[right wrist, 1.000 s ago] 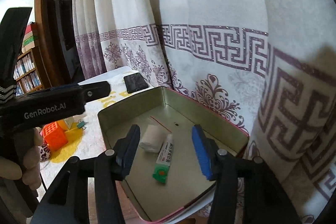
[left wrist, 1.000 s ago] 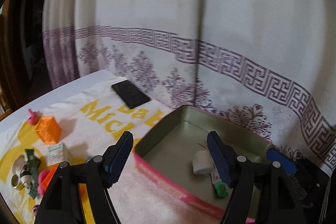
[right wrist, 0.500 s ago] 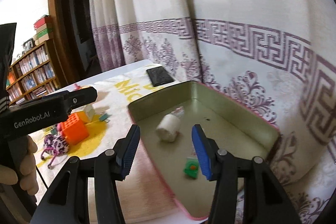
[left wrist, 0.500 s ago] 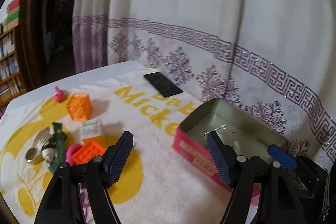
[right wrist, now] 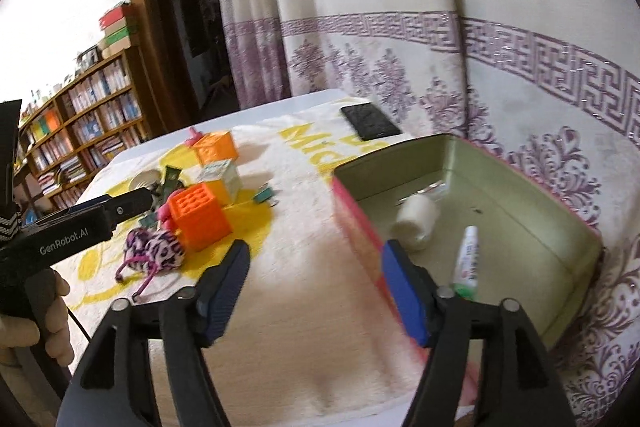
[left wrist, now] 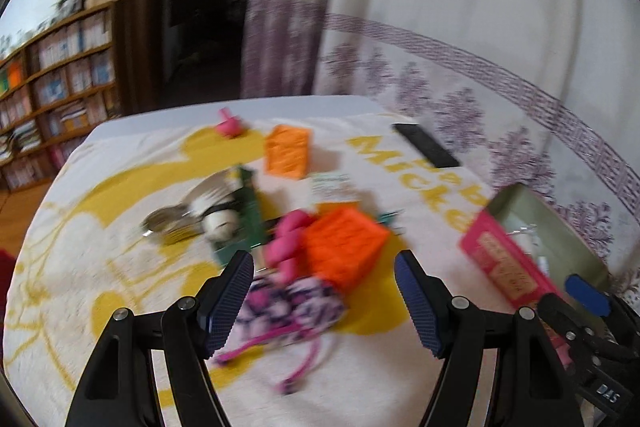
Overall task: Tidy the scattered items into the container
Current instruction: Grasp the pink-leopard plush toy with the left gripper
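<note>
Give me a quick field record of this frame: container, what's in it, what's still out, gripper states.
container: open tin, pink outside, on the towel's right side
inside: white roll, small tube
still out: near orange cube, far orange cube, patterned pouch, pink piece, white carton, spoons, black phone
left gripper: open, empty, near the pouch and near cube
right gripper: open, empty, at the tin's near wall
</note>
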### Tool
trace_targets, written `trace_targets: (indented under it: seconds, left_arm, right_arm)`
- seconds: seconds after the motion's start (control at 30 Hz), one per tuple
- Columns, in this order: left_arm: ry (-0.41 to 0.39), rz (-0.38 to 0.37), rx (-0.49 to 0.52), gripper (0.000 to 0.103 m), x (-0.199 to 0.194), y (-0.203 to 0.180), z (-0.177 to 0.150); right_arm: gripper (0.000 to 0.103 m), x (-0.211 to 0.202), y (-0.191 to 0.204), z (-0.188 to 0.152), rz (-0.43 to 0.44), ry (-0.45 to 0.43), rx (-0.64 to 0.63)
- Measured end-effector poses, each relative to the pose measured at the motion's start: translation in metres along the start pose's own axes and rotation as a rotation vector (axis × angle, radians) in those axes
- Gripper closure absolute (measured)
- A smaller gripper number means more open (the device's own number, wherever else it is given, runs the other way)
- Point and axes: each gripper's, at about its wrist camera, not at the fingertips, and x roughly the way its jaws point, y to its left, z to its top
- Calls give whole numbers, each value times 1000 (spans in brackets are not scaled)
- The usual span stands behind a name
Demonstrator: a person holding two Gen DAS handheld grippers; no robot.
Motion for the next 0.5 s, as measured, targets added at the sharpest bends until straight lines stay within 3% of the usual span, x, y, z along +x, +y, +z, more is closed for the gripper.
trace_targets:
  seconds: [0.2, 0.5]
  left_arm:
    - [44, 34, -43, 28, 11, 24, -14]
    - [126, 37, -27, 28, 39, 24, -25]
  right_arm:
    - [24, 7, 16, -3, 24, 26, -31]
    - [24, 18, 23, -9, 48, 72, -36]
